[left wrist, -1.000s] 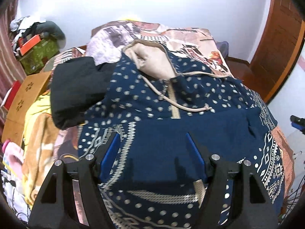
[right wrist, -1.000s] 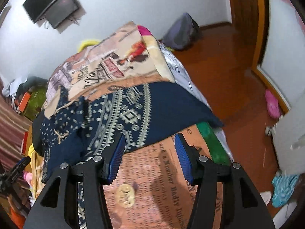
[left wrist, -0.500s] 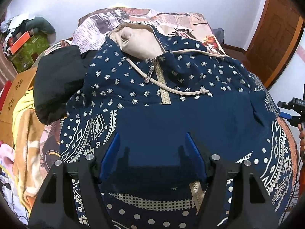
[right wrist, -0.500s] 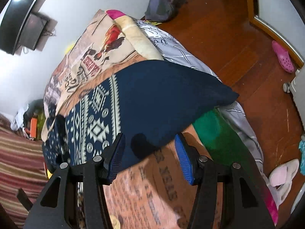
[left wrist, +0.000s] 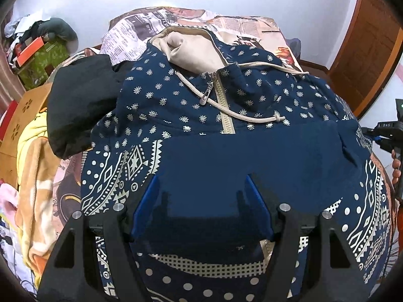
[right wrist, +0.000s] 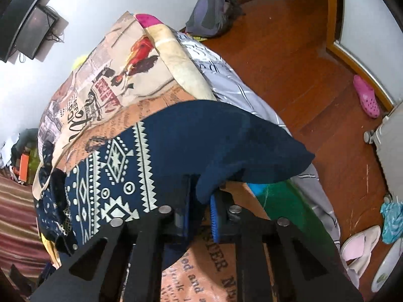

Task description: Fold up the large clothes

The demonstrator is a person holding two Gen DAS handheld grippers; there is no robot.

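A big dark blue hoodie (left wrist: 226, 151) with white shapes lies spread over the bed (right wrist: 118, 58), which has a blanket printed like old newspapers. The hood, with its tan inside, points to the far end of the bed, and a tan cord (left wrist: 252, 118) loops across the chest beside the zipper (left wrist: 225, 115). One sleeve (right wrist: 226, 138) is plain blue and reaches to the side edge of the bed, where its end hangs just past the edge above the wooden floor (right wrist: 289, 58). The right gripper (right wrist: 200, 216) has just been closing, and now its blue pads pinch a fold of that sleeve near the bed's side edge, so it is clenched on the cloth. The left gripper (left wrist: 201, 206) hangs over the plain blue middle of the hoodie, near the bottom hem. Its jaws are spread wide apart and grasp nothing, with the cloth showing between them. A black garment (left wrist: 80, 105) lies on the bed just beside the hoodie, touching its shoulder. A pink shoe (right wrist: 366, 95) sits on the floor well away from the bed, by the wall.
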